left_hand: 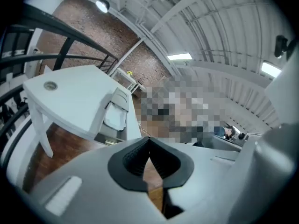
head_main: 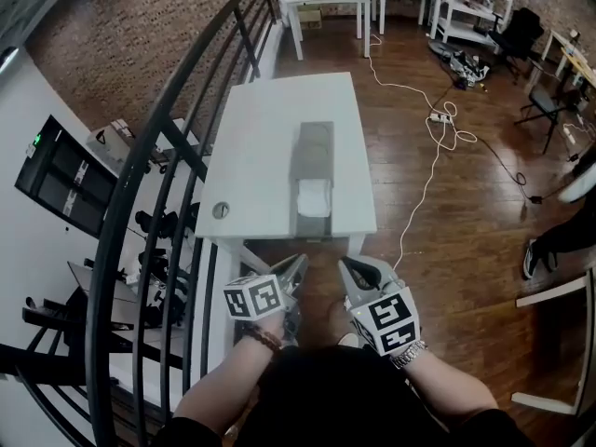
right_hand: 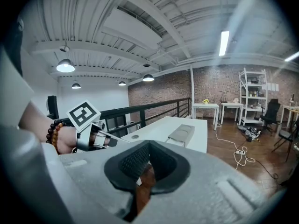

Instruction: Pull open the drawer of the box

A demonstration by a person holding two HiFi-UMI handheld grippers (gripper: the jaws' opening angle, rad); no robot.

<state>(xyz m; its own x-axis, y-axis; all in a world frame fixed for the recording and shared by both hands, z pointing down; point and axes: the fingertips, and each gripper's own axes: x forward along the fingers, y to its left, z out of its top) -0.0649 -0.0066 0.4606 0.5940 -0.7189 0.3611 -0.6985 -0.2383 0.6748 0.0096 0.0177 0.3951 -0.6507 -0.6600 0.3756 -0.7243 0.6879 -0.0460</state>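
The left tongs [left_hand: 149, 141] are shut tight with nothing in them, the dark ribbed pads meeting at the tip. The right tongs [right_hand: 149, 144] are pinched together just as empty. Both are held low and close to the person's body, side by side, off the near edge of the white table [head_main: 265, 128] and touching nothing. The grey box [head_main: 314, 152] lies well ahead of them, on the middle of the table toward its near edge, with its long side running away from the person. Its far part carries a rounded top. The near part seems to sit lower and shows a white patch [head_main: 314, 197]. I cannot tell whether that is a cloth lying in the drawer [head_main: 314, 227] or part of the box itself, nor whether the drawer is already some way out. No handle can be made out from here. The box looks like stiff, smooth plastic and probably weighs little, so on this slick table it would likely slide toward the puller rather than let the drawer run. A sound plan is to open both tongs, press or clamp one on the box's far body to pin it, and close the other on the lip of the near front face, drawing straight back along the box's length.
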